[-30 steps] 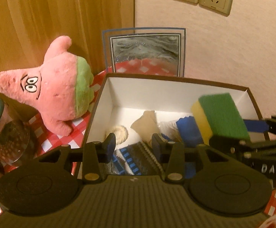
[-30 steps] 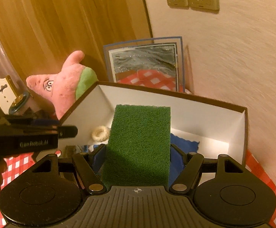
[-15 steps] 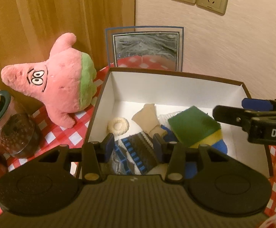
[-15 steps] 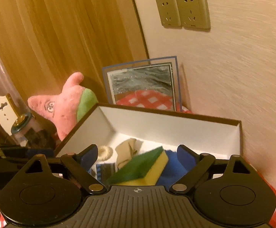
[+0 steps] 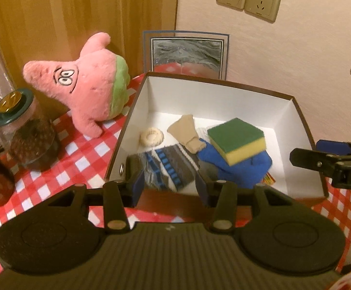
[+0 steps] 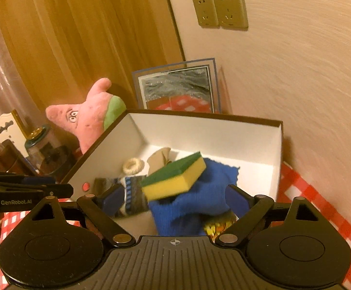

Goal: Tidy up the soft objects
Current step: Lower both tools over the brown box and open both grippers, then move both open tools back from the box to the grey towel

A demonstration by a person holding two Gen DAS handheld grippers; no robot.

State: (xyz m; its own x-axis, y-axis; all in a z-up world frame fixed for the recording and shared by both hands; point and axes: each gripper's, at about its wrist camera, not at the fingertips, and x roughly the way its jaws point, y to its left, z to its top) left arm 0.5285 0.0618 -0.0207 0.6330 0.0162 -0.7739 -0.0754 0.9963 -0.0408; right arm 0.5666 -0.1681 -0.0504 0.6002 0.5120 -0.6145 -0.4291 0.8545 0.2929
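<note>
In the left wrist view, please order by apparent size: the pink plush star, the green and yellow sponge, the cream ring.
1. pink plush star, clearly the largest.
2. green and yellow sponge, in the box.
3. cream ring, smallest.
All three lie at a similar distance, so this order seems safe.

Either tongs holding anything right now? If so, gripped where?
Nothing held. Left tongs and right tongs are both open and empty; the sponge lies loose on the blue cloth in the box.
</note>
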